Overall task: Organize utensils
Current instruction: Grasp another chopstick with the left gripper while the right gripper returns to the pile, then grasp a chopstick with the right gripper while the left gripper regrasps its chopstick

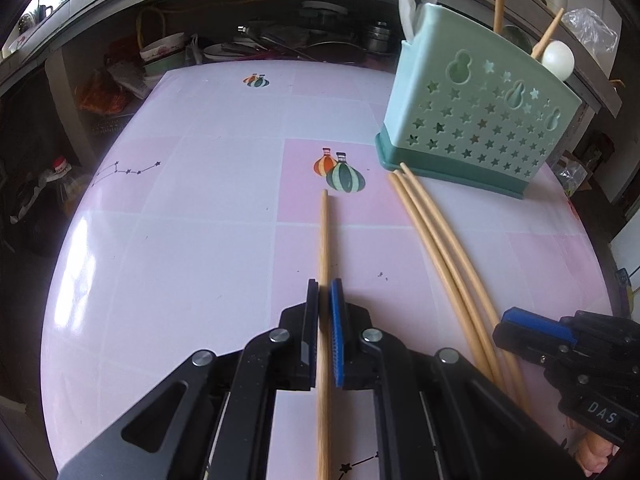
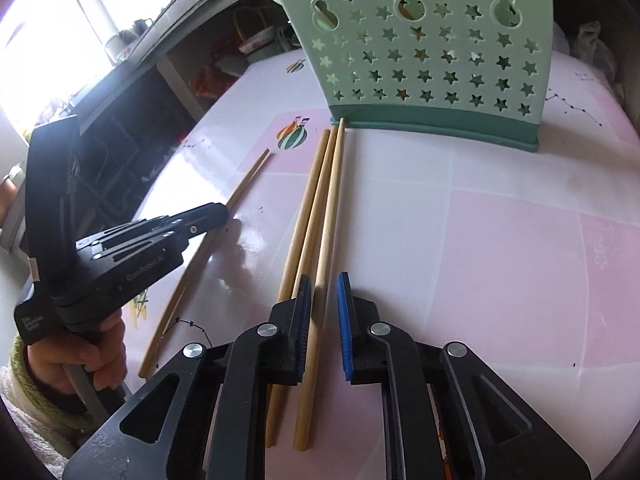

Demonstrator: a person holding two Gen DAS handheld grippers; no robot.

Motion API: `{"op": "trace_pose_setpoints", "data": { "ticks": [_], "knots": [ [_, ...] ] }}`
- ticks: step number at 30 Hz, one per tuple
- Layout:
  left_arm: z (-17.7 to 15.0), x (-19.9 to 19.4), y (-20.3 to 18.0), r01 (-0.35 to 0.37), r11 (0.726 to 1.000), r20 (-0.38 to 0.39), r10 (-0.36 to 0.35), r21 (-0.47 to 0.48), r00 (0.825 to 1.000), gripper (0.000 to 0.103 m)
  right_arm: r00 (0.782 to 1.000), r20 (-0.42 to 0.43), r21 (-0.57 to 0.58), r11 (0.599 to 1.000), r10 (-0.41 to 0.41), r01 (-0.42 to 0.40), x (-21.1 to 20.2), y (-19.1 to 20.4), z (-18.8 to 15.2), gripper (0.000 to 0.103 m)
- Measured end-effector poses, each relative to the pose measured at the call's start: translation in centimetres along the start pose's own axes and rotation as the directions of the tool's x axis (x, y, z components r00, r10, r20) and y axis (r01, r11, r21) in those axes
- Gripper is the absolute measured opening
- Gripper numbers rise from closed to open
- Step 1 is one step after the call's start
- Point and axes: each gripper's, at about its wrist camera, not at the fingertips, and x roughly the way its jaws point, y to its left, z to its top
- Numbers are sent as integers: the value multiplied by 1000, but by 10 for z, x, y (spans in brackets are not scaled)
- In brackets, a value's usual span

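My left gripper (image 1: 324,288) is shut on a single wooden chopstick (image 1: 324,236) that lies along the pink table; this chopstick also shows in the right wrist view (image 2: 244,188), with the left gripper (image 2: 218,214) on it. Three more chopsticks (image 1: 436,232) lie side by side to the right, their tips at the base of a green utensil holder (image 1: 476,120). My right gripper (image 2: 325,284) is open, its jaws set around the rightmost of the three chopsticks (image 2: 320,216). The holder (image 2: 432,52) stands just beyond them. It holds white spoons (image 1: 558,60) and a chopstick.
The table (image 1: 180,220) has a glossy pink and white cover with balloon prints. Shelves with bowls and pans (image 1: 280,40) run behind the table's far edge. A hand in a green cuff (image 2: 92,356) holds the left gripper.
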Motion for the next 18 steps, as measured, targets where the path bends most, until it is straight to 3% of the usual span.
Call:
{"op": "trace_pose_setpoints", "data": {
  "ticks": [2,9,18],
  "knots": [
    [0,0,1,3,1000,2,-3,-6,1000,5,1000,-3,-12,1000,-24,24,1,2,1,6],
    [-2,-2,1,12,999,7,-12,-31,1000,5,996,-10,-47,995,-86,85,-1,5,0,5],
    [-6,-6,7,28,997,9,-27,-77,1000,5,982,-51,38,982,-181,183,-36,-31,-29,5]
  ]
}}
